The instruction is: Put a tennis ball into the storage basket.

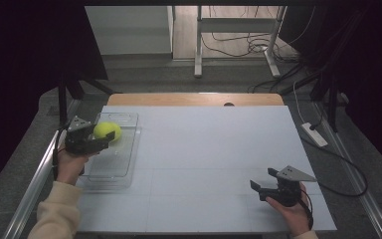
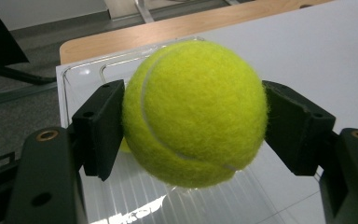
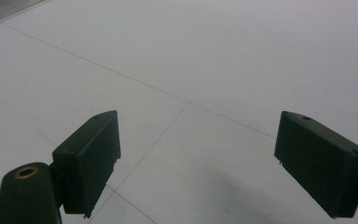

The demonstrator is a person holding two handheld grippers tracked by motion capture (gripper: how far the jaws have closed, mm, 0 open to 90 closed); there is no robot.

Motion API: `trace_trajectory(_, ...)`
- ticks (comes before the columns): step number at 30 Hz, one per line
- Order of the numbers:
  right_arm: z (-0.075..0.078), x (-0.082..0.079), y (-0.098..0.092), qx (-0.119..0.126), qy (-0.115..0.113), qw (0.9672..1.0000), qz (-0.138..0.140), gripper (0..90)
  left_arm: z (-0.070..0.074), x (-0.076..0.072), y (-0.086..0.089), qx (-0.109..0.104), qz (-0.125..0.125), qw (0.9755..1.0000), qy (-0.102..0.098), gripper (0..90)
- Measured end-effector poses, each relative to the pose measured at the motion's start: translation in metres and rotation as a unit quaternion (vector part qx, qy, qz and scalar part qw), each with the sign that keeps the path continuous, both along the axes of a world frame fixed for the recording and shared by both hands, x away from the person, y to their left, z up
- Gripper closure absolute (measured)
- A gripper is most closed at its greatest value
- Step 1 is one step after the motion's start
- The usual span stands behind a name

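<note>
white table [image 1: 204,149] – wooden far edge | metal frame legs [image 1: 198,45] behind | cables [image 1: 238,45] on floor

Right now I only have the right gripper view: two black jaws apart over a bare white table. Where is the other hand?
Observer: The left gripper is at the table's left side, shut on a yellow tennis ball.
Operator: Is the ball resting on anything?
Observer: In the left gripper view the ball hangs clear above a clear plastic tray.
Operator: And where does my gripper sit in the room?
Observer: The right gripper is near the table's front right corner, open, with nothing between its jaws.
</note>
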State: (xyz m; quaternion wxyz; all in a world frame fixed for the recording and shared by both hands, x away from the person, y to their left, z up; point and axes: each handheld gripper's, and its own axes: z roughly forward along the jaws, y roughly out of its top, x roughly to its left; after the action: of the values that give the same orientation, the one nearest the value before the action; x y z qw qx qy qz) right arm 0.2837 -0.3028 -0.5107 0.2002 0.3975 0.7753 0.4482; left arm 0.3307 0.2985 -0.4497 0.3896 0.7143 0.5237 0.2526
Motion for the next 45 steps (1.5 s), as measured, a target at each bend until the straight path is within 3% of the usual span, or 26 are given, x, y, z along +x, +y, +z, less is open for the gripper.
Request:
trace_trajectory(9,0.0,0.0,-0.001,0.0,-0.001,1.0,-0.001,14.4,-0.006,0.006,0.002,0.009,0.007,0.9997,0.019,26.9)
trace_trajectory(19,0.0,0.0,0.0,-0.002,0.001,1.0,-0.001,14.4,-0.013,0.012,0.008,0.02,0.01,0.9983,0.054,26.9)
trace_trajectory(27,0.0,0.0,0.0,-0.001,-0.001,1.0,-0.001,14.4,-0.02,0.016,0.006,0.049,0.01,0.9956,0.08,26.8)
trace_trajectory(37,0.0,0.0,0.0,-0.002,-0.001,1.0,-0.001,14.4,-0.023,0.019,0.005,0.062,0.018,0.9932,0.097,26.6)
trace_trajectory(45,0.0,0.0,0.0,-0.001,0.0,1.0,-0.001,14.4,-0.023,0.018,0.004,0.068,0.02,0.9929,0.095,26.5)
